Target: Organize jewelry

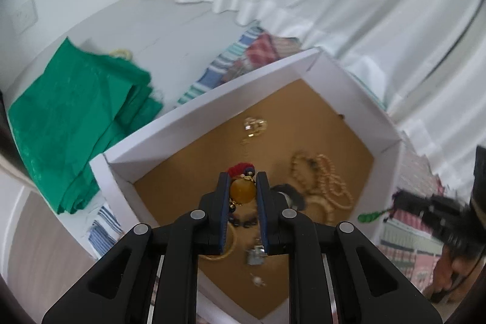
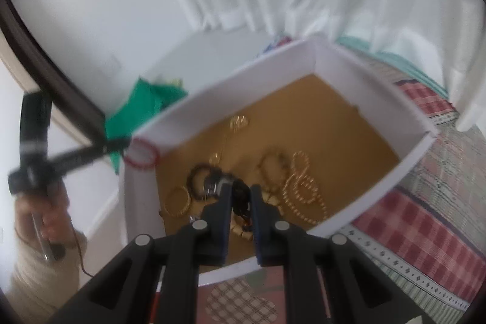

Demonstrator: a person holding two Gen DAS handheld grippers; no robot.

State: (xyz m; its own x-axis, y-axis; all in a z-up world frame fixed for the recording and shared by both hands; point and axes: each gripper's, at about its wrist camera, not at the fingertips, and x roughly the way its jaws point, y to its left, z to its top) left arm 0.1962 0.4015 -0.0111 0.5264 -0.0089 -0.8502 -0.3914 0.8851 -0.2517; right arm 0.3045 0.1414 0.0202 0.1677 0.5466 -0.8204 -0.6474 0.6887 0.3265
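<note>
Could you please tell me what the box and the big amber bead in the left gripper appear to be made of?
Box: likely white-faced cardboard, matte, with thin folded walls and a brown floor. Amber bead, between the left gripper pads: glossy, translucent orange-yellow; it could be glass, resin or stone.

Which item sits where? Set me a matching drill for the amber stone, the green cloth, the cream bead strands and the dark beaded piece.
Items:
1 amber stone
2 green cloth
3 cream bead strands
4 dark beaded piece

Places:
A on the brown floor of the box
B held in the left gripper
C held in the right gripper
D outside the box, on the white surface

Pairs: 1-B; 2-D; 3-A; 4-C
</note>
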